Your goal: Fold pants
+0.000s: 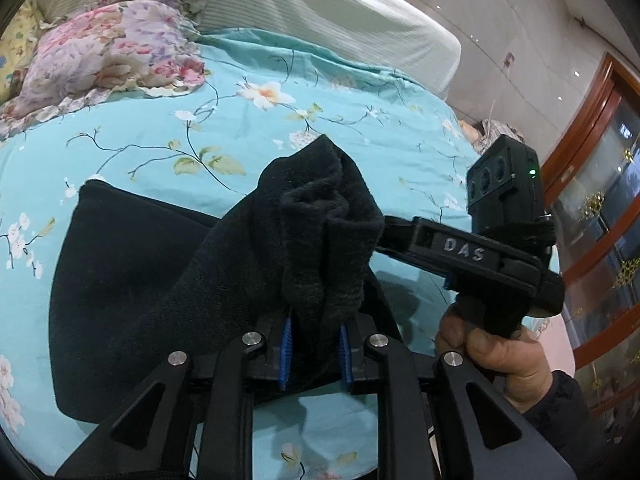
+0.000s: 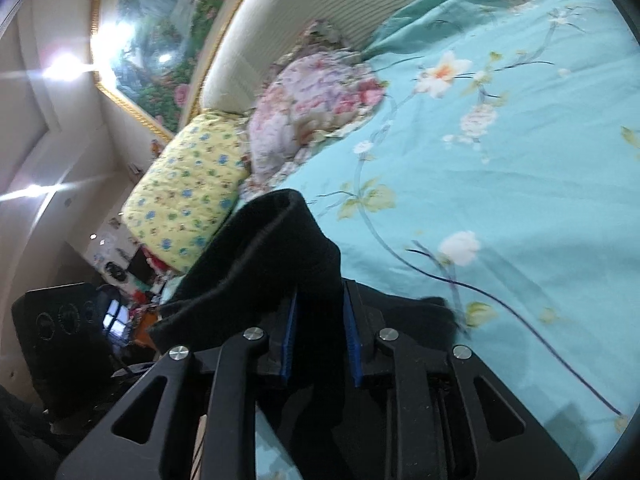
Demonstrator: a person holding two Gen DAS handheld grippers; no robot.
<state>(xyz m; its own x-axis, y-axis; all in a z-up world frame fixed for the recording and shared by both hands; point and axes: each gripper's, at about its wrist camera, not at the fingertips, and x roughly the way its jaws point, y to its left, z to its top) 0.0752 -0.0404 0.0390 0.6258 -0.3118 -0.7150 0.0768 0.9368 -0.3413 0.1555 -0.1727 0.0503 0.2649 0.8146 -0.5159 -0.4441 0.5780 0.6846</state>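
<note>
one pants [image 1: 132,264], two pillows [image 1: 108,52], two tongs [image 1: 314,344]

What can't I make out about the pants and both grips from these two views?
- Left wrist view: the bunched black pants hide the left gripper fingertips and bed beneath.
- Same view: pants' lower part cut off by the frame edge.
- Right wrist view: cloth covers the right gripper tips; motion blur smears the bedspread.

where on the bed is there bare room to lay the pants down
Free: the turquoise quilt between the floral pillow and the black pants, out to its right edge. Crowded: the head end, with the floral and yellow pillow.
</note>
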